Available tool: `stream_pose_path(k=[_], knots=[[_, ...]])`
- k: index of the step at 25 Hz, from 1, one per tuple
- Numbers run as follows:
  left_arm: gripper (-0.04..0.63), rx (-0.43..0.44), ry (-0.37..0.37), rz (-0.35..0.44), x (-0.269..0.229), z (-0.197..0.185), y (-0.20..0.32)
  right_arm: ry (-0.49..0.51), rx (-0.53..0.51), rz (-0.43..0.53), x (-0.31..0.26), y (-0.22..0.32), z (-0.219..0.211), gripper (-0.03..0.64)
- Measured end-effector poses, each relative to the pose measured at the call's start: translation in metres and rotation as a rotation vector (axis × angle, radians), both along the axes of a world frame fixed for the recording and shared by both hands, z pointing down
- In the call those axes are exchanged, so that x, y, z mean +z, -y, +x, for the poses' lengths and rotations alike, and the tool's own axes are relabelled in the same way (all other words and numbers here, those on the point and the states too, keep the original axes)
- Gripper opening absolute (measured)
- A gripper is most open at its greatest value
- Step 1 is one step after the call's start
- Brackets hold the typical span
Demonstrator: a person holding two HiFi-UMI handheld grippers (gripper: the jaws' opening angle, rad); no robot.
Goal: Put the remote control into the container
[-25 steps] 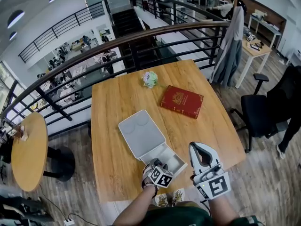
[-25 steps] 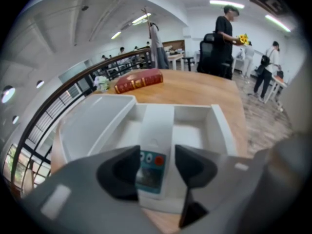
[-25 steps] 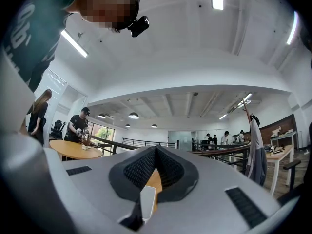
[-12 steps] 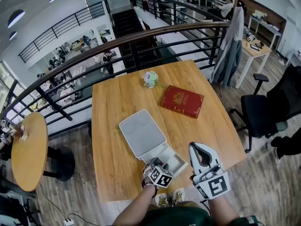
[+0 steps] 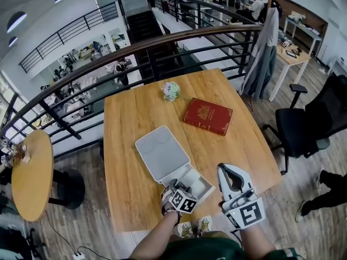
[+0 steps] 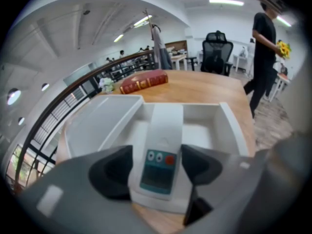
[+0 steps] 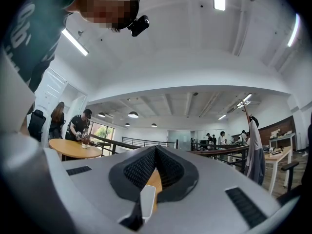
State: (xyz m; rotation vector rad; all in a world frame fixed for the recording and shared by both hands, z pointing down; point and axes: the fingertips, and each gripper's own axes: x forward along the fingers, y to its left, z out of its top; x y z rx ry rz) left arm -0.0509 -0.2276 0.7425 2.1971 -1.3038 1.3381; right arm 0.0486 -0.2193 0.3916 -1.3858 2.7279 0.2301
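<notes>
The remote control (image 6: 163,150), white with a small screen and a red button, lies in the tray of the open white container (image 6: 229,126). Its lid (image 5: 160,153) is folded back flat on the wooden table. My left gripper (image 6: 157,165) is at the tray's near end with its jaws opening. The remote sits between the pads (image 6: 113,172) without being squeezed. In the head view the left gripper (image 5: 175,189) covers the tray's near corner. My right gripper (image 5: 227,171) hovers just right of the container (image 5: 201,186), shut and holding nothing. The right gripper view shows that gripper (image 7: 156,152) tilted up toward the ceiling.
A red book (image 5: 208,116) lies on the table (image 5: 130,123) beyond the container, and a small flower bunch (image 5: 171,90) sits at the far edge. A railing (image 5: 162,42) runs behind the table. A black office chair (image 5: 301,131) stands to the right, a round side table (image 5: 30,180) to the left.
The left gripper has stayed at the container's near end with the remote in the tray. The right gripper has not moved. A person on the floor at right has walked nearer.
</notes>
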Motion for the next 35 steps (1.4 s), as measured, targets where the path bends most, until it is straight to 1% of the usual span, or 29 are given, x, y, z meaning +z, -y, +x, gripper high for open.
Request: stream_pose_path(k=[2, 6, 14, 17, 27, 35], knots=[[0.325, -0.019, 0.005, 0.012, -0.001, -0.002, 0.001, 0.001, 0.001, 0.003, -0.001, 0.000, 0.001, 0.018], [0.318, -0.006, -0.004, 0.043, -0.004, -0.001, 0.001, -0.001, 0.003, -0.005, 0.002, 0.000, 0.001, 0.018], [0.318, -0.007, -0.045, 0.079, -0.014, -0.001, 0.002, -0.001, -0.009, -0.006, 0.003, 0.001, -0.003, 0.018], [0.318, -0.015, -0.071, 0.108, -0.025, -0.002, 0.003, 0.001, -0.011, -0.003, 0.002, 0.003, -0.003, 0.018], [0.318, -0.036, -0.206, 0.333, -0.114, -0.007, 0.022, 0.002, -0.045, 0.008, -0.004, 0.007, -0.019, 0.018], [0.318, -0.052, -0.278, 0.484, -0.180, -0.014, 0.028, 0.002, -0.067, 0.022, -0.009, 0.007, -0.030, 0.018]])
